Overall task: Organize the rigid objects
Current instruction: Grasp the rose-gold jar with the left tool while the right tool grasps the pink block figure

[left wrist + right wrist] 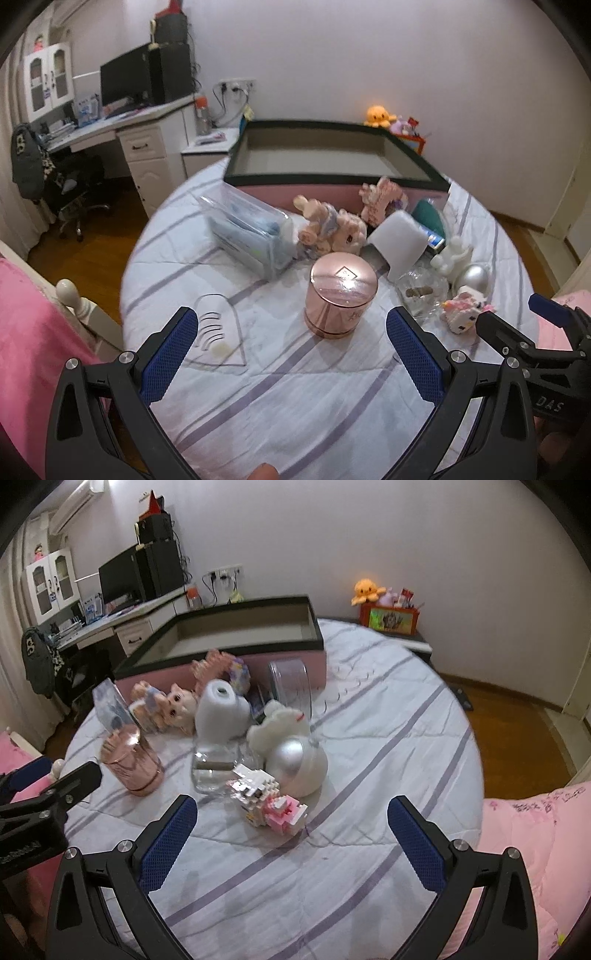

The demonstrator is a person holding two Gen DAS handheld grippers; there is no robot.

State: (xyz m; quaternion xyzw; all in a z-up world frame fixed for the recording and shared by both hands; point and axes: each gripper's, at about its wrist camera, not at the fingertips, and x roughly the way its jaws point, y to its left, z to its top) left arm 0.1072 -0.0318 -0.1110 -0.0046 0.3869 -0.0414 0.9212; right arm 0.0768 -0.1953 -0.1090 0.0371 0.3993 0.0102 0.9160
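A rose-gold round tin (340,295) stands on the striped bedsheet, just ahead of my open left gripper (291,332), whose blue pads hold nothing. The same tin (130,764) shows at the left of the right wrist view. My right gripper (291,819) is open and empty, with a pink-and-white brick figure (269,801) lying between and just beyond its fingertips. Behind that figure sit a silver-white egg-shaped object (299,768), a clear glass jar (214,768) and a white cup (221,710). A large dark-rimmed pink box (332,155) stands open at the back.
Dolls (332,225), a clear plastic case (247,232) and a transparent heart-shaped sheet (218,332) lie on the bed. A pink blanket (535,849) covers the right side. A desk (140,125) with a monitor stands beyond the wooden floor, far left.
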